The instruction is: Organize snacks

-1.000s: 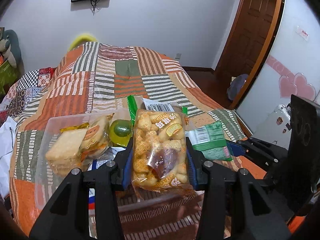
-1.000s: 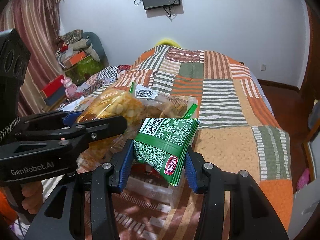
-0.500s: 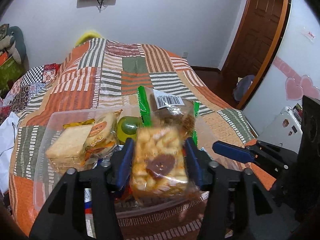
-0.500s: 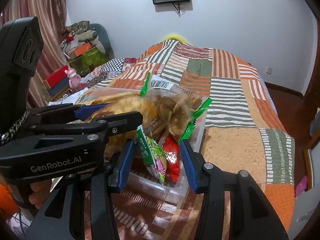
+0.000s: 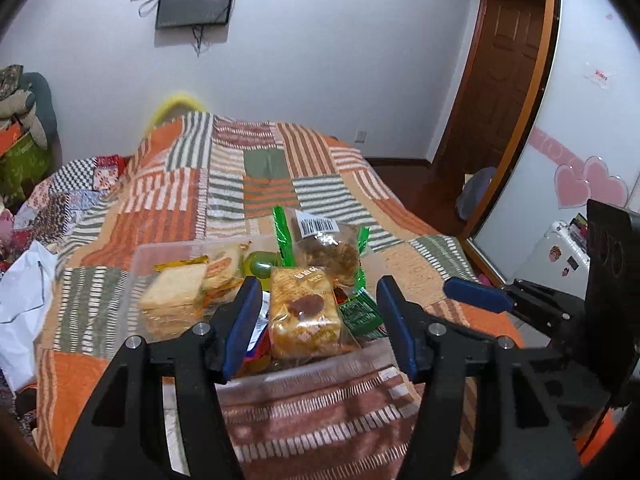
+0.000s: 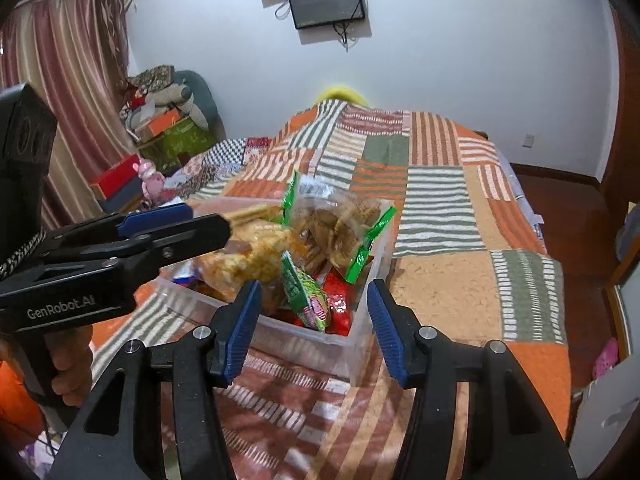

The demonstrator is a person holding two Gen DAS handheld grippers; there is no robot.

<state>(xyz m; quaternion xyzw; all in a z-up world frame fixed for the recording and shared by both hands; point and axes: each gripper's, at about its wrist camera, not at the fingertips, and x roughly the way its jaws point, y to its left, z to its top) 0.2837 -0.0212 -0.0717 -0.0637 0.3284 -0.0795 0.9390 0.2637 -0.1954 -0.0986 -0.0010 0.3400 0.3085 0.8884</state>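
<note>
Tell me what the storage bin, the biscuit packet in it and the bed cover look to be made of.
Storage bin: clear, slightly frosted rigid plastic, it seems; the snacks show through its walls.
Biscuit packet: thin glossy transparent film, probably plastic; it glints and the biscuits are visible inside.
Bed cover: matte woven or knitted cloth, likely; patchwork stripes, soft folds, no shine.

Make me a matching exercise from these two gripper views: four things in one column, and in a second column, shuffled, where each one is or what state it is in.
Things:
1. left gripper
2. biscuit packet
3. sandwich
4. barcode bag

Places or states:
A. at the far end of the clear box
B. open, jaws just widened, nothing pressed
C. on the left side of the box
D. lying in the box between the blue pads

Pairs: 1-B, 2-D, 3-C, 4-A
</note>
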